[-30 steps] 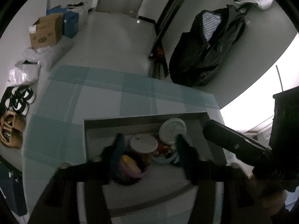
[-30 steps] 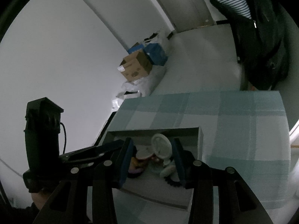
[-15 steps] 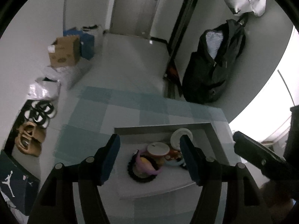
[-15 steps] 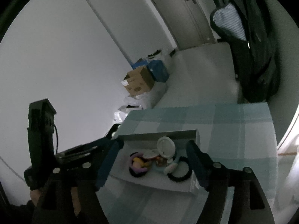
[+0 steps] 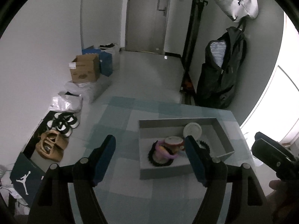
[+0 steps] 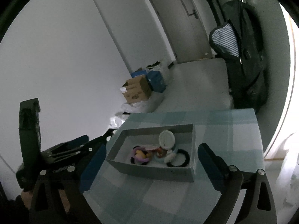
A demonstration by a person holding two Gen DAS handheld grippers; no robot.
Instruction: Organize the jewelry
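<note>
Box: a shallow grey box [image 6: 149, 169] sits on the checked teal cloth [image 6: 224, 127] of the table, open at the top, so its contents can be reached from above by either tool.
Jewelry: the pieces lie bunched in the middle of the box floor, not spread out — a dark fuzzy ring with a pink and yellow piece on it [image 6: 139, 155], a black ring [image 6: 179, 160] just beside it to the right, and something reddish between them; the light is dim, so I cannot say what each small piece is.
White disc: a round white lid-like disc [image 6: 166, 138] leans up against the far wall of the box, apparently propped there above a pale blue pot.
Left gripper: the left gripper [image 5: 150, 160] hangs above the near-left of the box with its blue-padded jaws wide apart and nothing between them, which suits a hold over the pile rather than a grasp.
Right gripper: the right gripper [image 6: 151, 160] is likewise spread wide and empty, held back from the near wall of the box.
Stage: with everything inside the box and both tools free, this fits either sorting about to go on or a box already filled.
</note>
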